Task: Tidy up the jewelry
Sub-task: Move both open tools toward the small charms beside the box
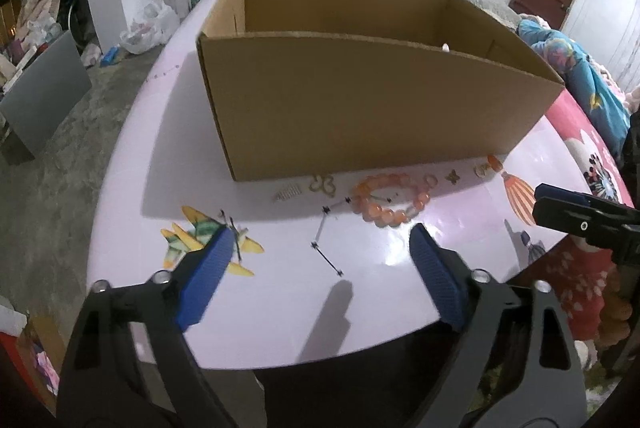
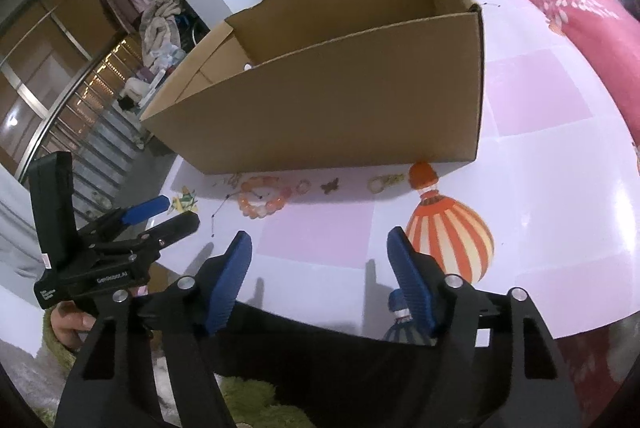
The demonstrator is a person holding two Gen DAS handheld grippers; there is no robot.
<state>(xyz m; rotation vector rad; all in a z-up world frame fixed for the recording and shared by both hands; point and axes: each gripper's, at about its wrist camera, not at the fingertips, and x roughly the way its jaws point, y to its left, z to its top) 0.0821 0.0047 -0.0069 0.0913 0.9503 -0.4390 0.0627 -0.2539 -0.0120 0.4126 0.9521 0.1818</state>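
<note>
the jewelry lies in a row on the table point(image 1: 132, 164) just in front of the cardboard box point(image 1: 360, 100): an orange bead bracelet point(image 1: 390, 200) mid-row, a thin black-tipped chain point(image 1: 326, 236) reaching from it toward the near edge, small gold pieces point(image 1: 320, 186) on one side, a butterfly charm point(image 2: 330, 185) and a ring clasp point(image 2: 378, 183) on the other. the left gripper point(image 1: 322, 260) hangs over the chain, fingers apart, holding nothing. the right gripper point(image 2: 320, 260), near the same edge, is also apart and empty.

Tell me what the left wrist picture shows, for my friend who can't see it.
A row of jewelry, with an orange bead bracelet in the middle, lies on a pink table in front of an open cardboard box. The left gripper hangs over the table with blue fingers apart, holding nothing.
</note>
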